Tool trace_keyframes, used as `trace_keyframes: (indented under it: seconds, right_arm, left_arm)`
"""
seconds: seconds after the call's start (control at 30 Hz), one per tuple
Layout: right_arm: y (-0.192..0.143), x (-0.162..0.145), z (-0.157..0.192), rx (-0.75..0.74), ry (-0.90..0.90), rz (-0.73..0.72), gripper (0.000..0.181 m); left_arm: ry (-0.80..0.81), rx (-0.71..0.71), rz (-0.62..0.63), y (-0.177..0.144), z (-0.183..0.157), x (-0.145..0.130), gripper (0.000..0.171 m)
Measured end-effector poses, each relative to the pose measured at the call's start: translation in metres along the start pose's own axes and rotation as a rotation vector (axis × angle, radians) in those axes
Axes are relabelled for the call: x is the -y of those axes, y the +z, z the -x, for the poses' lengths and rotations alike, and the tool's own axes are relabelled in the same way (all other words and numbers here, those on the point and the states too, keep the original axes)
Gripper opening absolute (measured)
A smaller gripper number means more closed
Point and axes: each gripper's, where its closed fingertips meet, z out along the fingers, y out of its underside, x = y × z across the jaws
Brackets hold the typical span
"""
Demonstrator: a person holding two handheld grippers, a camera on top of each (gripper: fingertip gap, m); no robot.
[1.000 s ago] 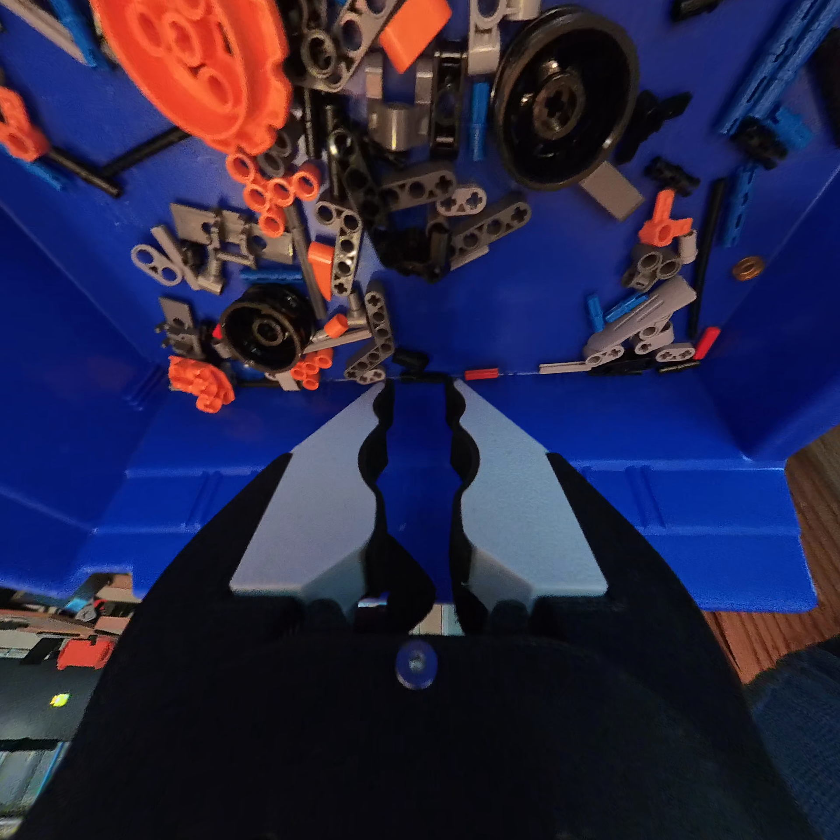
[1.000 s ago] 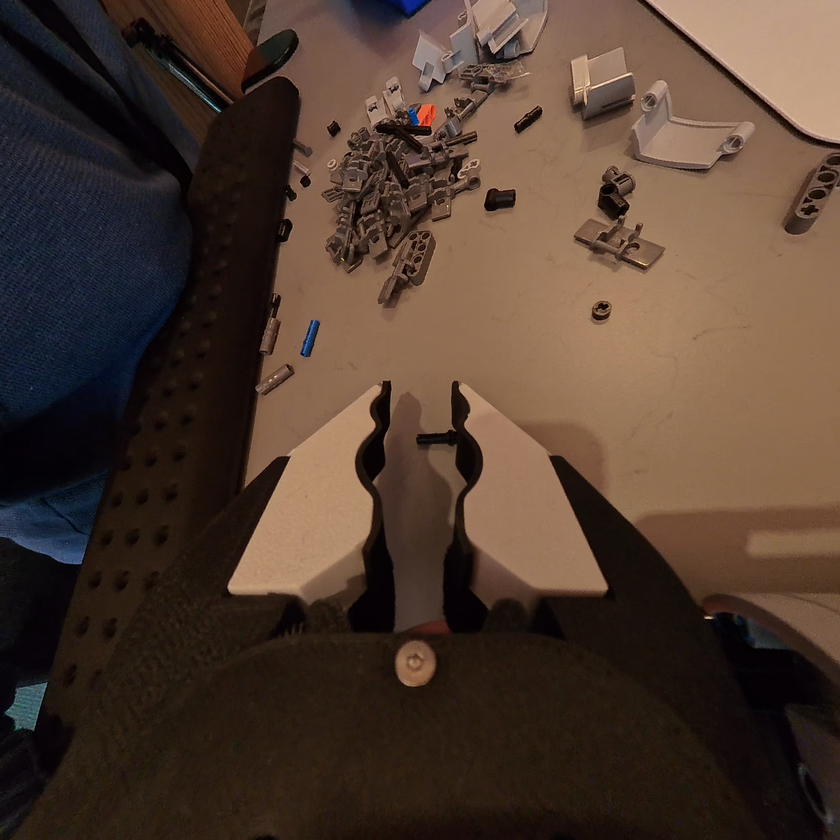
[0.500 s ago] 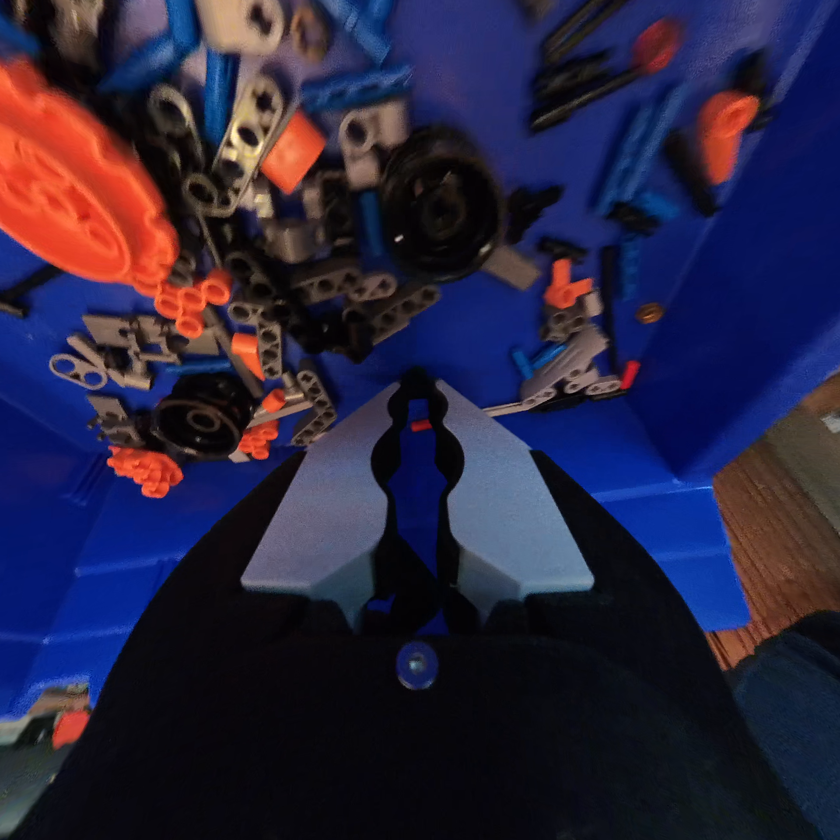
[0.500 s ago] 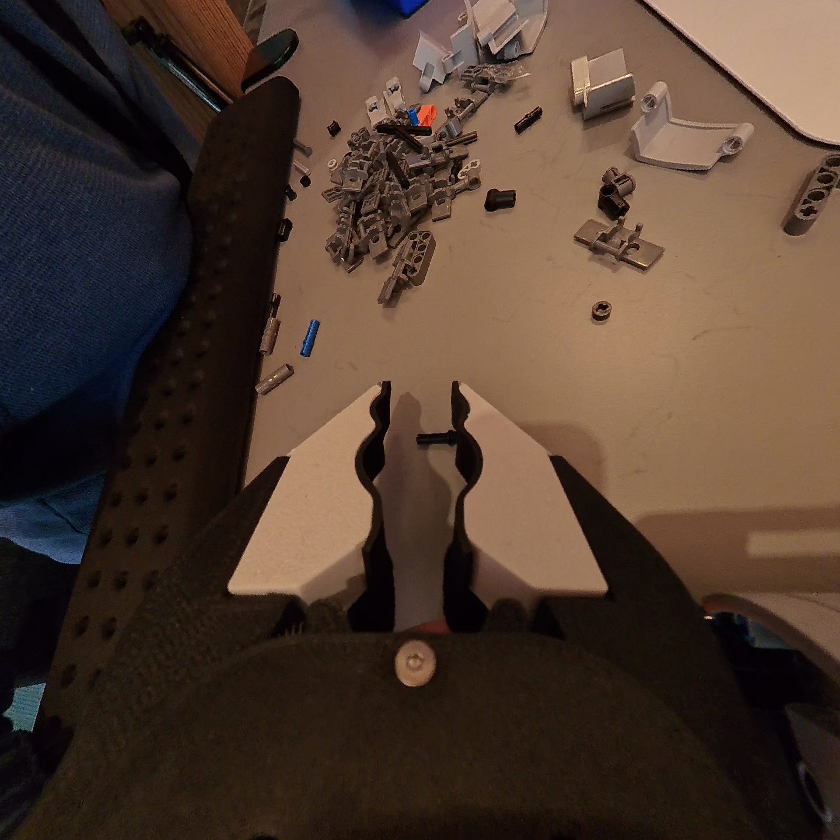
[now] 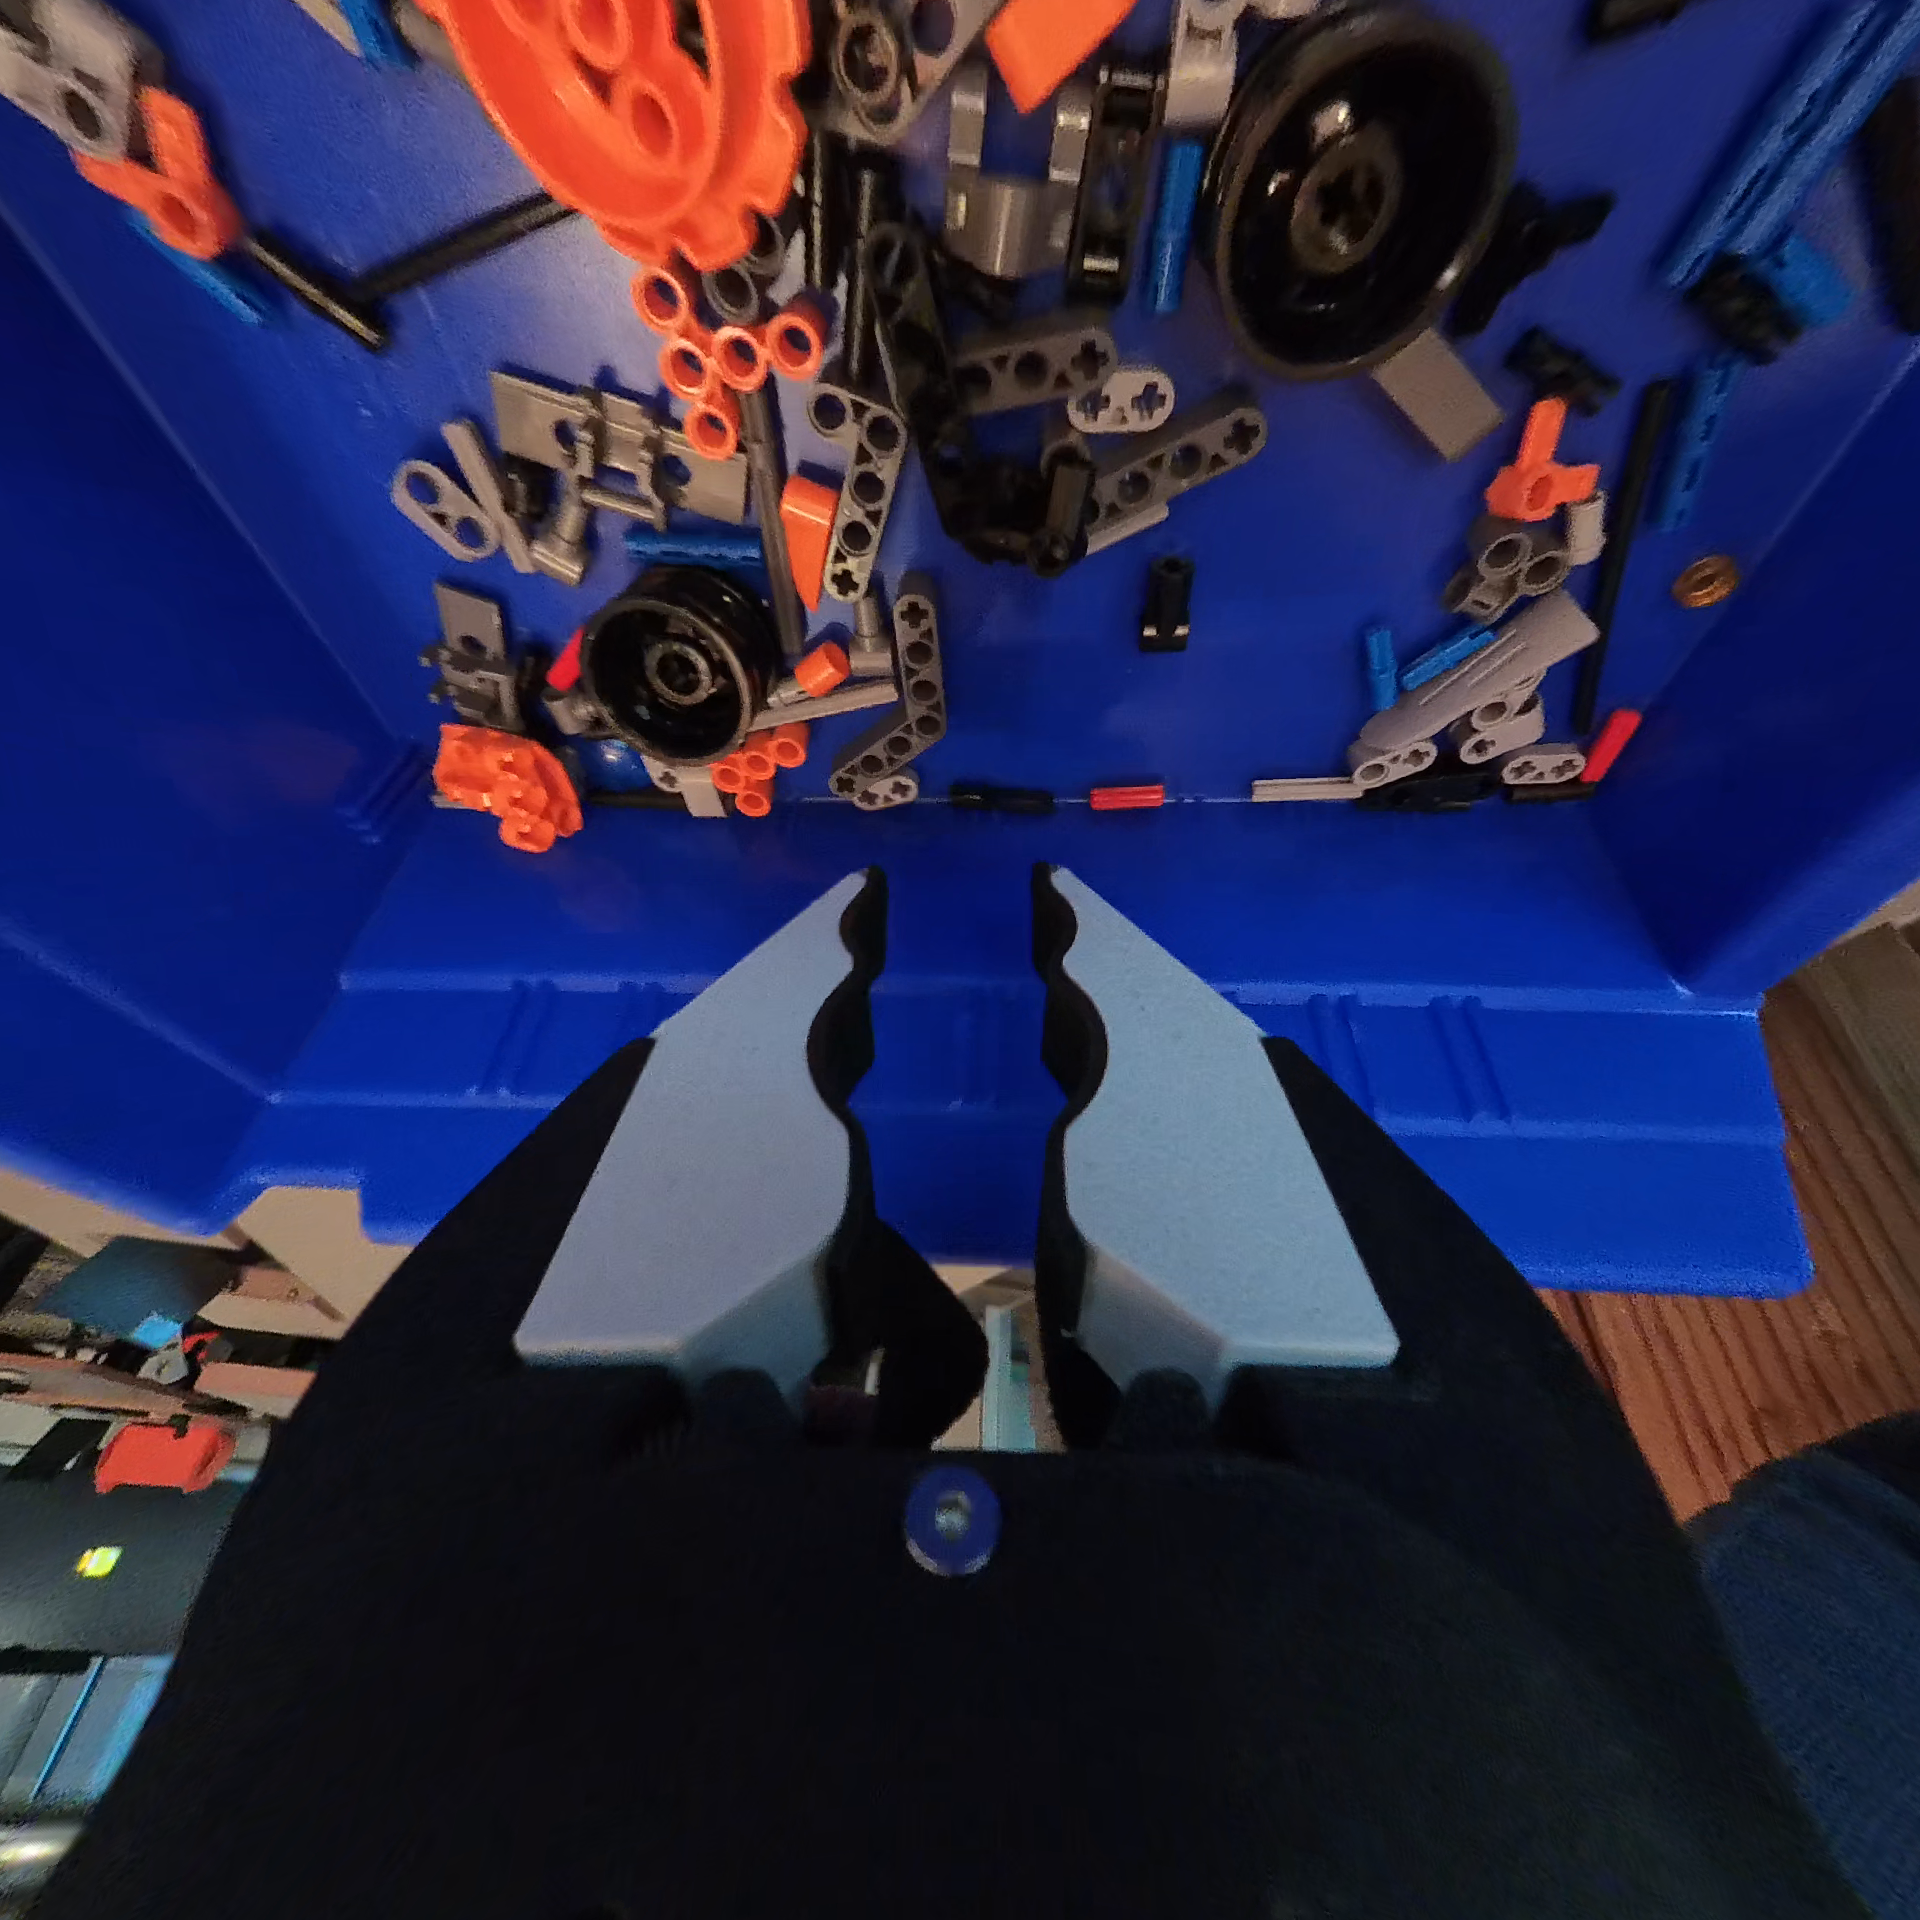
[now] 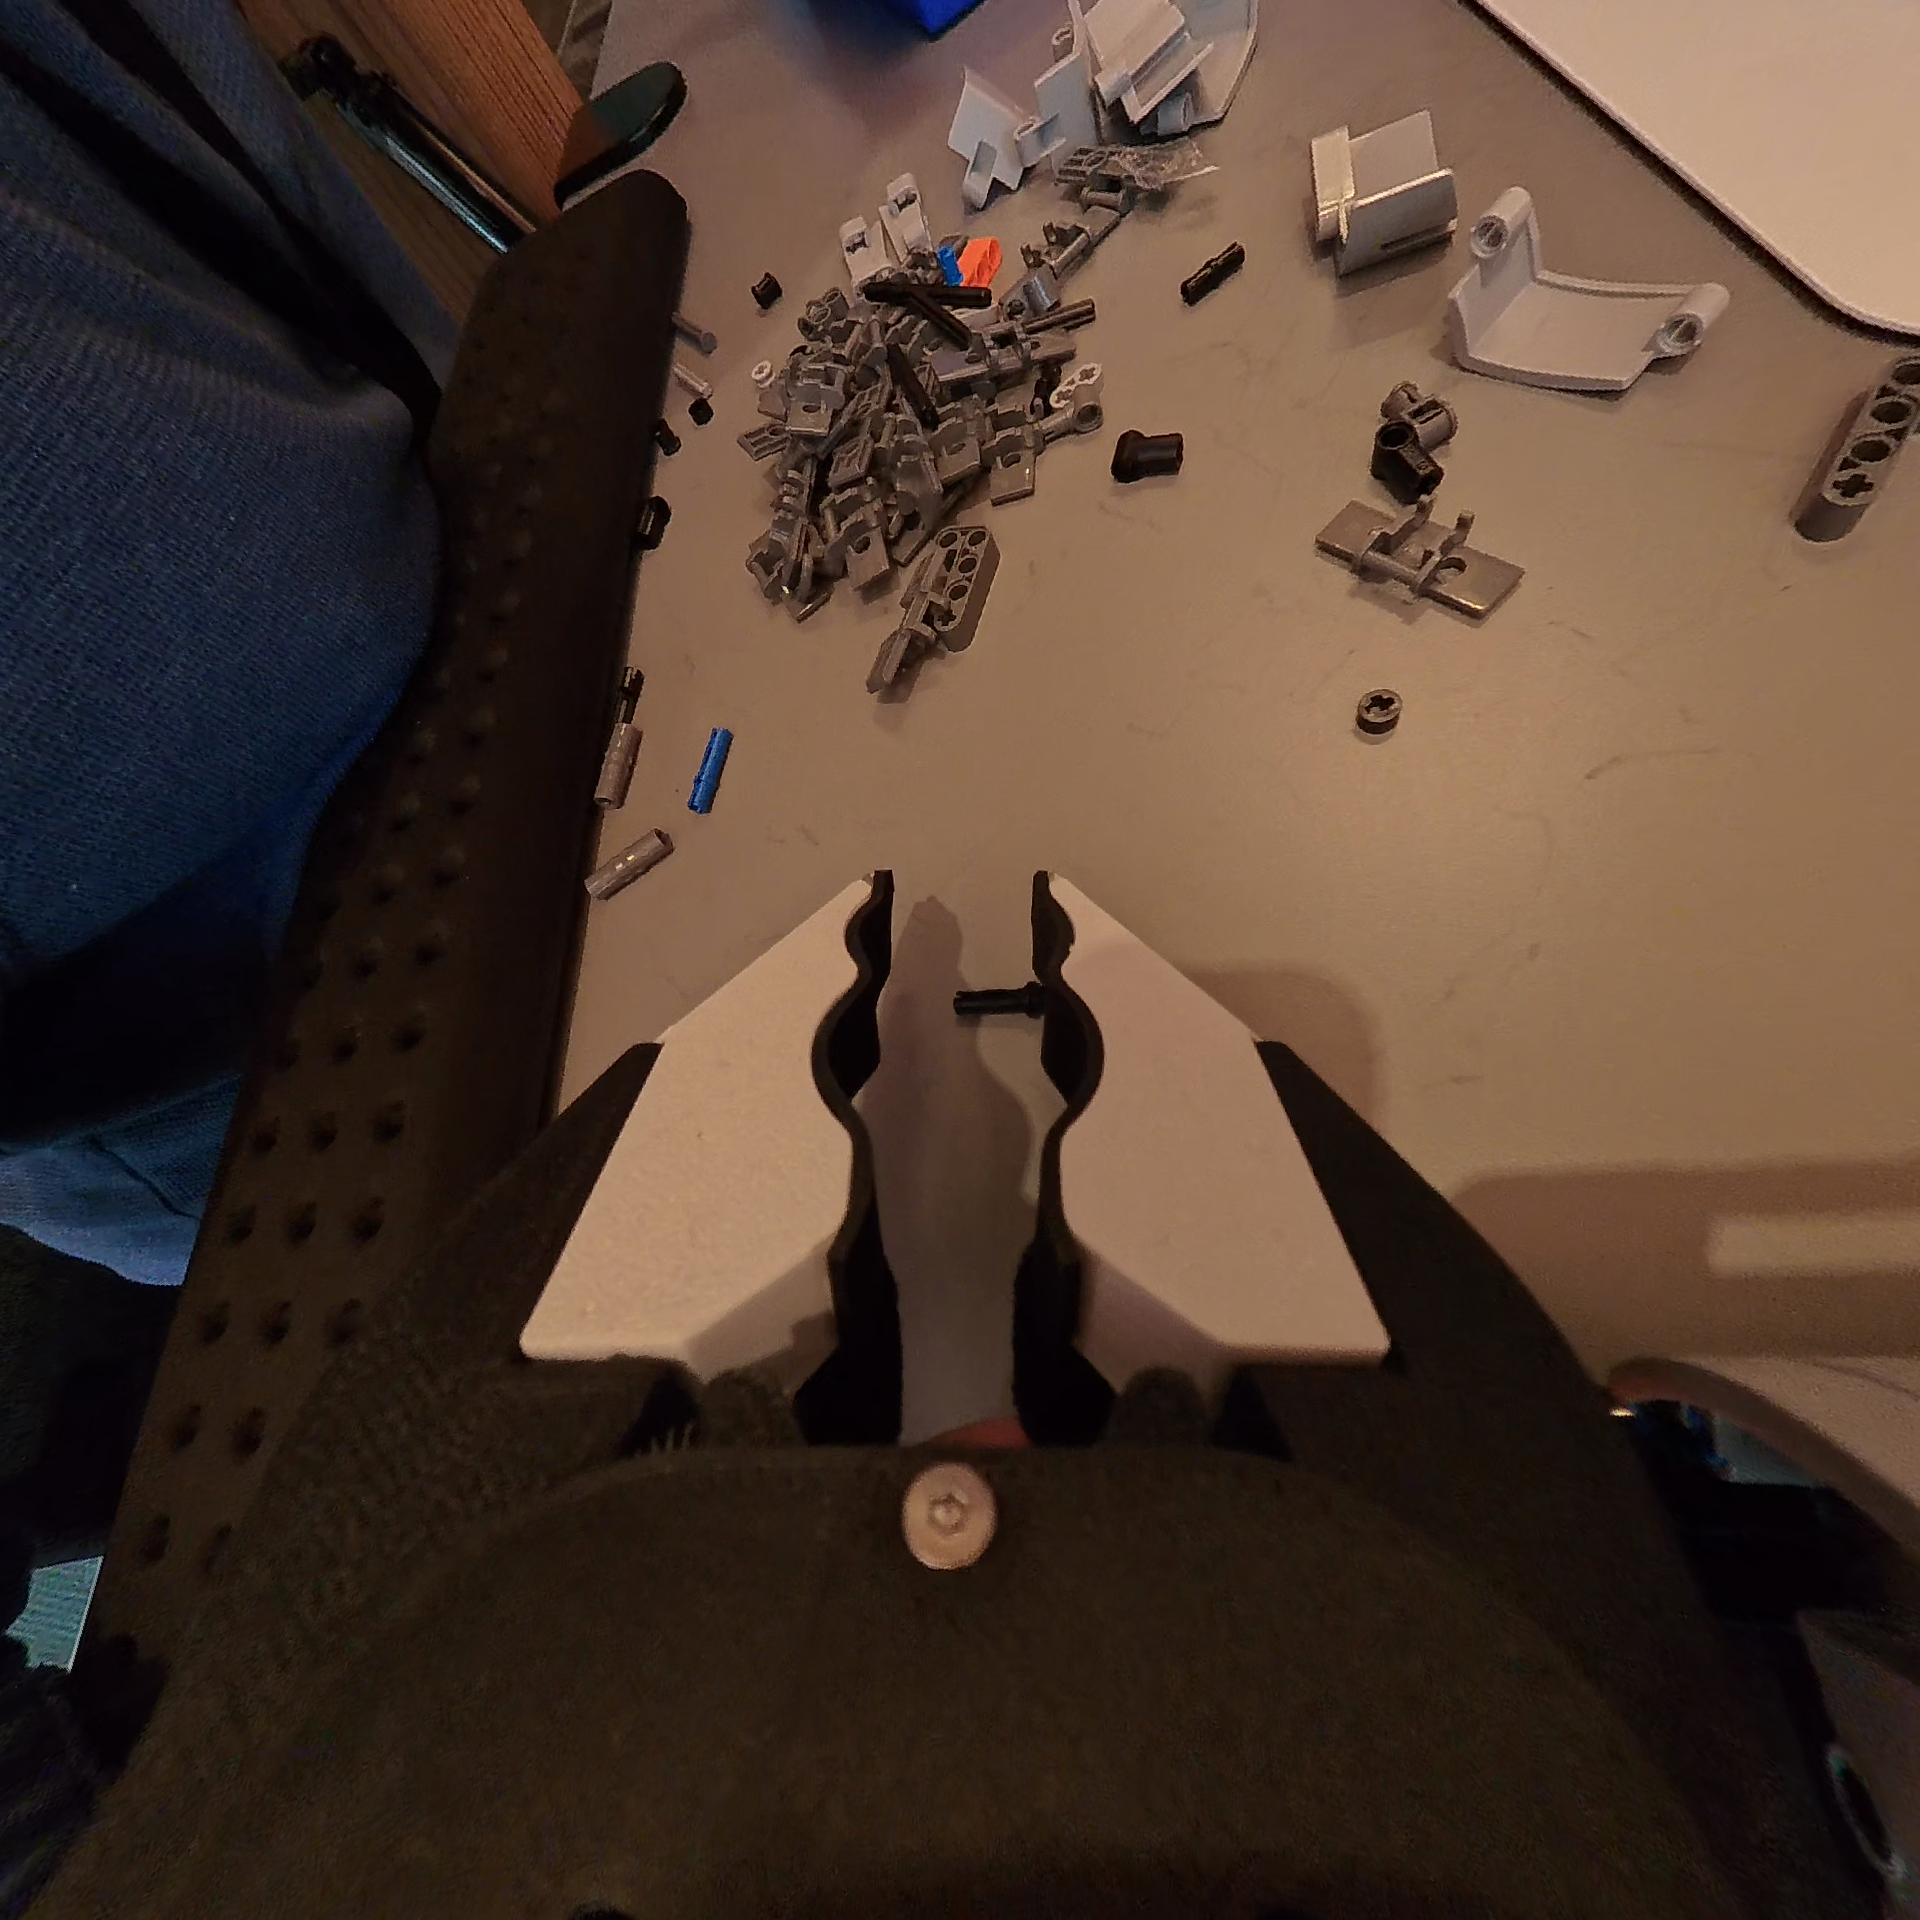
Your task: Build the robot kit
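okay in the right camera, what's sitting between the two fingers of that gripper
A small black pin lies on the grey table between the open right gripper fingers, close against the right-hand one. The right wrist view shows it.

Blue bin (image 5: 1558, 1122) w/ orange gear (image 5: 623, 104), black wheel (image 5: 1340, 187); grey tabletop (image 6: 1351, 935).

A blue plastic bin (image 5: 1455, 1091) holds loose building-toy parts — a big orange gear (image 5: 634, 114), a large black wheel (image 5: 1351, 187) and a smaller one (image 5: 675, 675). On a grey table (image 6: 1351, 935) lie a heap of grey pieces (image 6: 894, 457), a blue pin (image 6: 710, 769) and a small black pin (image 6: 995, 1002).
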Motion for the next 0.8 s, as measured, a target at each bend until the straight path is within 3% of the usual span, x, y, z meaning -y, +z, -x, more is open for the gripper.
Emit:
trace_keyframes:
  seconds: [0.2, 0.53, 0.8]
  right_arm:
    - [0.0, 0.0, 0.0, -0.001, 0.001, 0.0, 0.025]
    - [0.0, 0.0, 0.0, 0.0, 0.001, -0.001, 0.025]
    - [0.0, 0.0, 0.0, 0.0, 0.002, -0.002, 0.025]
  left_arm:
    - [0.018, 0.011, 0.047, 0.013, 0.0, 0.002, 0.027]
    - [-0.052, 0.154, 0.004, 0.011, 0.044, 0.004, 0.023]
    - [-0.101, 0.275, -0.132, -0.002, 0.076, 0.026, 0.01]
